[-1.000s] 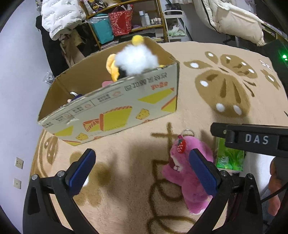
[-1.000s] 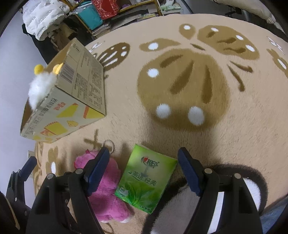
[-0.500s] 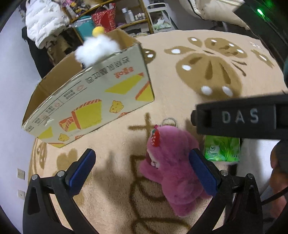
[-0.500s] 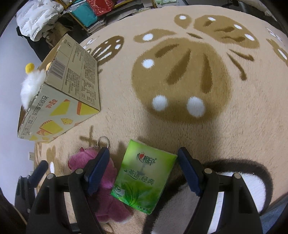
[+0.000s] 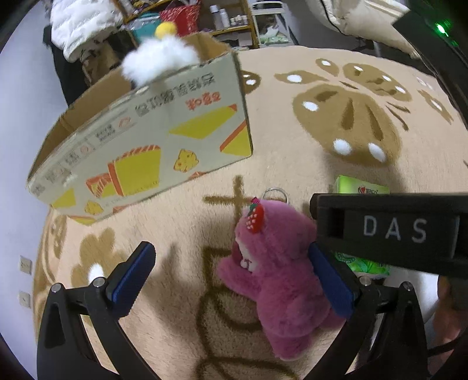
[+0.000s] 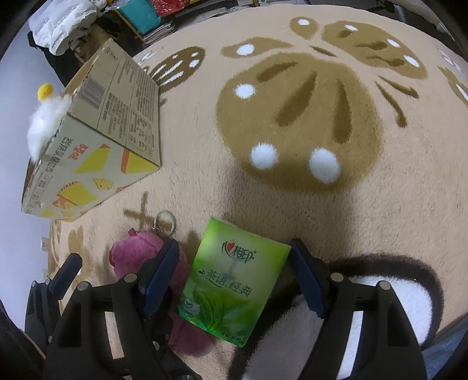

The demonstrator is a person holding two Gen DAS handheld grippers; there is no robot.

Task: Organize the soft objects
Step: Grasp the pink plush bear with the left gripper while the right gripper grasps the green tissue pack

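A pink plush bear point(image 5: 280, 271) with a strawberry on its head and a key ring lies on the beige rug; it also shows in the right wrist view point(image 6: 137, 254). My left gripper point(image 5: 231, 277) is open, its right finger against the bear. A green tissue pack point(image 6: 231, 286) lies on the rug between the open fingers of my right gripper point(image 6: 234, 280). The cardboard box point(image 5: 140, 140) stands to the far left, with a white fluffy toy point(image 5: 158, 58) sticking out of its top.
The rug point(image 6: 307, 117) has a large brown paw pattern. Shelves with bags and bottles point(image 5: 204, 17) and a white jacket point(image 5: 82, 20) stand behind the box. The right gripper's body point(image 5: 389, 231) crosses the left wrist view.
My left gripper moved forward and right, so the pink bear now sits between its fingers. My right gripper moved down closer around the tissue pack.
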